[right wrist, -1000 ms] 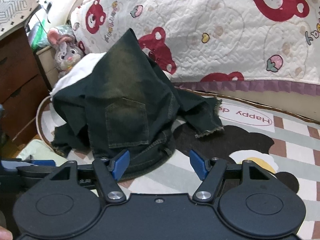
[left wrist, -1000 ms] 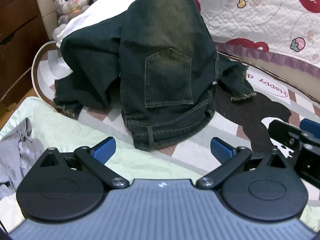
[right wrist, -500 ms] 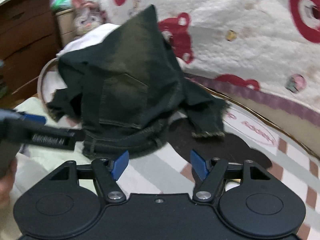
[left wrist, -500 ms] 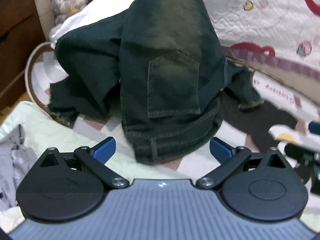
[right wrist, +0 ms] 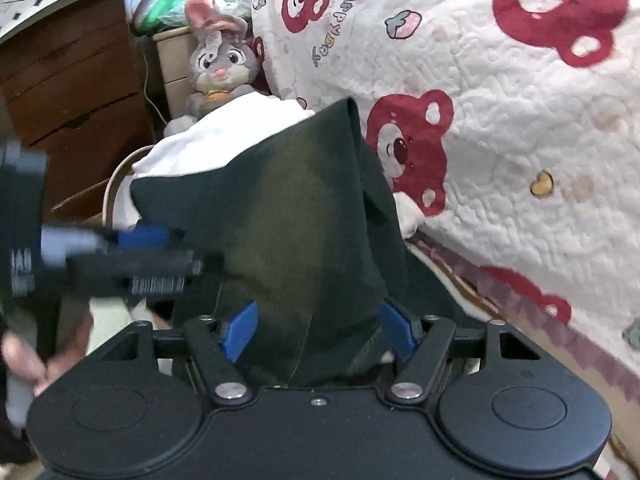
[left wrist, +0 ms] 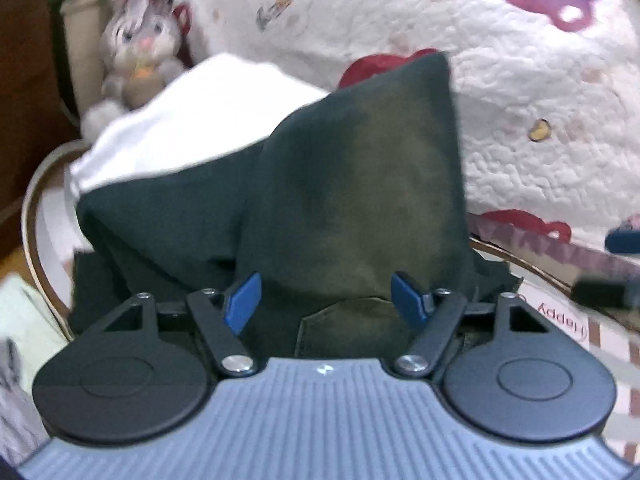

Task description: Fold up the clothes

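The dark jeans (left wrist: 352, 200) lie unfolded: they are draped in a peaked heap over a white garment (left wrist: 192, 120) that props them up against the bear-print quilt (right wrist: 500, 120), with one leg trailing off to the left and a back pocket facing the cameras low in the left wrist view. Nothing here reads as a finished fold; no edges are squared and no layers are stacked flat, so by my judgement the folding of this piece lies ahead and the jeans will want to come down onto the patterned mat (left wrist: 580, 328) and be spread out. The left gripper (left wrist: 326, 300) stands with its blue fingers wide apart, close in front of the denim near the pocket and closed on nothing. The right gripper (right wrist: 316, 330) is likewise spread wide, the lower cloth showing between its fingers, though motion blur and the near angle make it hard to say whether either pad touches the fabric. A stuffed rabbit (right wrist: 218, 68) sits behind the pile.
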`<state>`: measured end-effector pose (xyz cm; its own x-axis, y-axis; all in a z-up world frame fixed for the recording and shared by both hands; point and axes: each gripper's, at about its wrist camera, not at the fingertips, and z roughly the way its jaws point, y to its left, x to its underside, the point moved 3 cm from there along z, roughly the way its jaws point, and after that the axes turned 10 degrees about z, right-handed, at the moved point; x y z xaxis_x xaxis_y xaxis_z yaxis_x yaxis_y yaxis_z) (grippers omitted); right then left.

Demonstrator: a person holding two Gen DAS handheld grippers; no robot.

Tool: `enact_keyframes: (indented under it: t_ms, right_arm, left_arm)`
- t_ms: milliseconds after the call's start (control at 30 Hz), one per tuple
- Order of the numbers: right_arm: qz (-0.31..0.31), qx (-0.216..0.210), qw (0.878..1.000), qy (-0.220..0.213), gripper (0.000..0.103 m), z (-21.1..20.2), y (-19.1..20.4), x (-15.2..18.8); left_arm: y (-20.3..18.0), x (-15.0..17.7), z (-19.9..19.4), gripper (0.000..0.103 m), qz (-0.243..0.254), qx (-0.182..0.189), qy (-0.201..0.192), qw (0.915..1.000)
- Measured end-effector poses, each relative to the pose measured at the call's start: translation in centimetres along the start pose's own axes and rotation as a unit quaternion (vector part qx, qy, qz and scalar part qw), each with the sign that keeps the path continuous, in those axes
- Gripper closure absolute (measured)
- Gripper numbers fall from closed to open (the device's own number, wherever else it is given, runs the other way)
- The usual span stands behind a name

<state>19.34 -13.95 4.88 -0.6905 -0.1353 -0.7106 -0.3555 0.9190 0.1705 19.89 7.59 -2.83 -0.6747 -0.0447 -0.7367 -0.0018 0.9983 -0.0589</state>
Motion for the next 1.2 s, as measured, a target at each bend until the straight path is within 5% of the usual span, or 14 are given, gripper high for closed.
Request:
enact_keyframes:
  t_ms: [267, 333, 433, 567, 700, 800, 867, 900, 1000, 1067, 1100, 1167, 1200]
  right_arm:
    - [0.081, -0.034, 0.996, 0.012, 0.031, 4.6, -1.8, -3.8]
    - [0.084, -0.090, 0.992, 0.035, 0.047, 5.1, -1.6, -3.3]
    - [0.083, -0.132, 0.988, 0.022, 0.055, 4.0, -1.2, -1.9]
    - [0.064, -0.116, 0.991, 0.004, 0.061, 3.8, -0.4, -1.8]
    - [0.002, -0.081, 0.997, -0.018, 0.075, 5.7, 0.7, -3.0]
    - [-0.020, -0.056, 0.998, -0.037, 0.063, 7.6, 1.0, -4.2]
    - [-0.020, -0.043, 0.998, -0.050, 0.030, 9.1, 0.6, -5.2]
    - [-0.017, -0.036, 0.998, -0.056, 0.026, 9.9, 0.2, -5.8]
    - [0.024, -0.026, 0.998, -0.057, 0.018, 12.6, -1.4, -7.5]
    - [0.075, -0.056, 0.995, -0.027, 0.017, 14.5, -2.5, -7.8]
    - [0.098, -0.077, 0.992, -0.011, 0.020, 15.1, -2.8, -7.5]
    - [0.125, -0.110, 0.986, 0.007, 0.080, 15.4, -3.1, -6.5]
    - [0.123, -0.112, 0.986, 0.002, 0.092, 14.9, -2.9, -5.8]
  left_arm:
    - [5.7, 5.0, 2.8, 0.037, -0.058, -0.004, -0.010, 0.9982]
    - [6.1, 4.8, 2.4, 0.041, -0.062, 0.024, -0.024, 0.9975]
    - [6.3, 5.1, 2.8, 0.050, -0.076, 0.045, -0.028, 0.9957]
    - [5.7, 5.6, 3.7, 0.066, -0.068, 0.045, -0.018, 0.9965]
    - [5.1, 5.9, 5.0, 0.063, -0.058, 0.008, -0.007, 0.9982]
    - [5.3, 6.6, 6.3, 0.060, -0.080, 0.018, 0.025, 0.9963]
    - [5.5, 6.8, 6.1, 0.049, -0.097, 0.047, 0.029, 0.9937]
    - [5.5, 6.9, 6.2, 0.042, -0.104, 0.062, 0.028, 0.9923]
    - [5.5, 7.2, 6.9, 0.041, -0.112, 0.083, 0.035, 0.9896]
    - [5.4, 7.5, 7.7, 0.041, -0.113, 0.087, 0.043, 0.9888]
    - [5.3, 7.6, 7.9, 0.041, -0.117, 0.086, 0.042, 0.9886]
    - [5.2, 7.7, 8.0, 0.041, -0.126, 0.080, 0.035, 0.9882]
    - [5.1, 7.8, 7.9, 0.044, -0.123, 0.086, 0.030, 0.9882]
